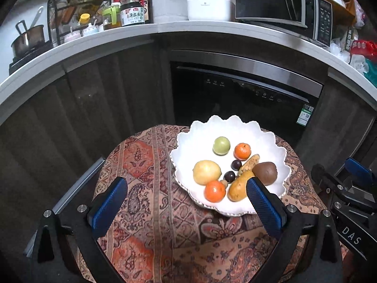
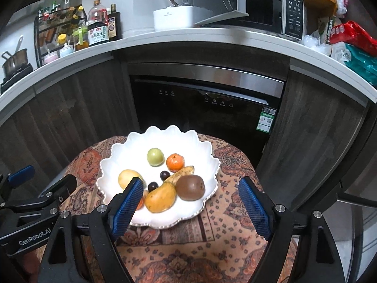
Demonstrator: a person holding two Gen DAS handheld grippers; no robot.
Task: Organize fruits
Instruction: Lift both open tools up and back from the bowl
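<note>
White letters reading "DAS" are showing on the black body of the right gripper point(image 1: 351, 234) at the edge of the left wrist view. "GenRobot.AI" is standing in white on the left gripper point(image 2: 35, 235) as the right wrist view catches it. A large dark soy sauce bottle point(image 1: 132, 11) is wearing a white label with Chinese characters too small to read surely. A green sticker point(image 2: 267, 118) on the dishwasher front is carrying a square code, its print unreadable.
</note>
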